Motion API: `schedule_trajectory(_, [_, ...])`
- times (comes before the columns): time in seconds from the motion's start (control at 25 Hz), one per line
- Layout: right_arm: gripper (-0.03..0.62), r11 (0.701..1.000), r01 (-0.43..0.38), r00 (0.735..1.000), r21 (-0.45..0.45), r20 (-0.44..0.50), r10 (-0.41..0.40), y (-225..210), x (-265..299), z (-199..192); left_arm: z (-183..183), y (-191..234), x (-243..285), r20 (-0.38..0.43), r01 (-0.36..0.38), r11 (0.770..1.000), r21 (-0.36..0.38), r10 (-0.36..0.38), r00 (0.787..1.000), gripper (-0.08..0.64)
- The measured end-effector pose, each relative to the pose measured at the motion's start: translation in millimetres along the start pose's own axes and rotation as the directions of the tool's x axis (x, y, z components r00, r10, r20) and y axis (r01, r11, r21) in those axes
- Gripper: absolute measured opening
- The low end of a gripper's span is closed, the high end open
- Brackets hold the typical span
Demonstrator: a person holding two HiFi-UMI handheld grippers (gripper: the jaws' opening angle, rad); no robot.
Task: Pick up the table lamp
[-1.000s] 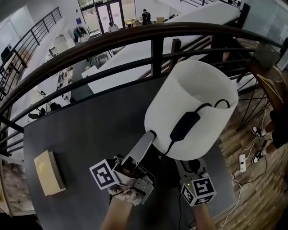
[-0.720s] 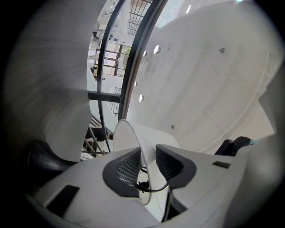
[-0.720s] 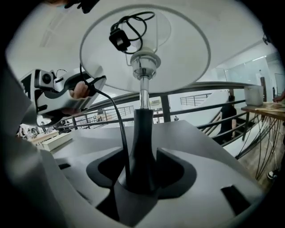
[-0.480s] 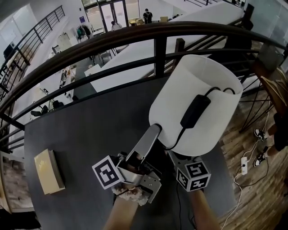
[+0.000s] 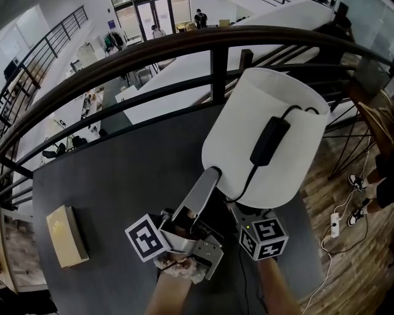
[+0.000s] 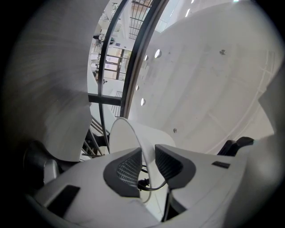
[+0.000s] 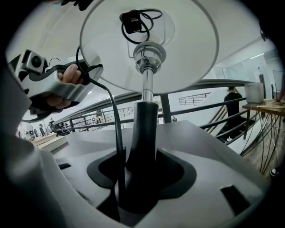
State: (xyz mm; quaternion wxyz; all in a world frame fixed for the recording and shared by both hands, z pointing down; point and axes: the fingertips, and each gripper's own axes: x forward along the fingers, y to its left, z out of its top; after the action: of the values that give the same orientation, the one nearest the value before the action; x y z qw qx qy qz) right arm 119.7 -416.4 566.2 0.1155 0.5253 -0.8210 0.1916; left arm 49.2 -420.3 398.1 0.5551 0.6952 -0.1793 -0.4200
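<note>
The table lamp [image 5: 237, 132] stands at the far right of a dark grey table [image 5: 123, 184], close against the railing [image 5: 215, 40]. From above, its white shade [image 7: 187, 53] hides the foot completely.

The left gripper [image 6: 148, 156] reaches up to the shade's lower edge. The thin rim runs between its jaws, which have just been drawing in. A sliver of space still shows on each side of the rim, so they aren't clamping it.

The right gripper [image 7: 141, 170] sits low under the shade. Its jaws have just spread wide and now stand either side of the black stem [image 7: 144, 129], loose around it rather than gripping.

The black cord [image 5: 246, 181] gets in the way. It is draped over the outside of the shade with its inline switch [image 5: 269, 140] hanging on the white wall. From there it drops past the rim, and in the right gripper view it runs down into the gap just beside the stem. A loop of it also shows by the left gripper's pads.

Well apart from all this, a flat tan box [image 5: 64, 237] lies near the table's left edge.

The table sits on a balcony. Beyond the curved dark handrail the room opens onto a lower hall, where people [image 5: 200, 18] stand near glass doors. To the right is wooden floor [image 5: 363, 246] with a white power strip [image 5: 334, 224] on it and someone's shoes [image 5: 354, 181]. A wire-legged wooden side table [image 7: 265, 107] with a white cup [image 7: 254, 92] on it stands there too.
</note>
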Motion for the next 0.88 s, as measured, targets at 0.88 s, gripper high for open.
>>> schedule_trajectory(0.88, [0.203,0.988,0.141,0.980,-0.056,0.147,-0.131,-14,-10,33,-27,-27,0,-0.062,0.121,0.989,-0.078,-0.126,0.990,0.074])
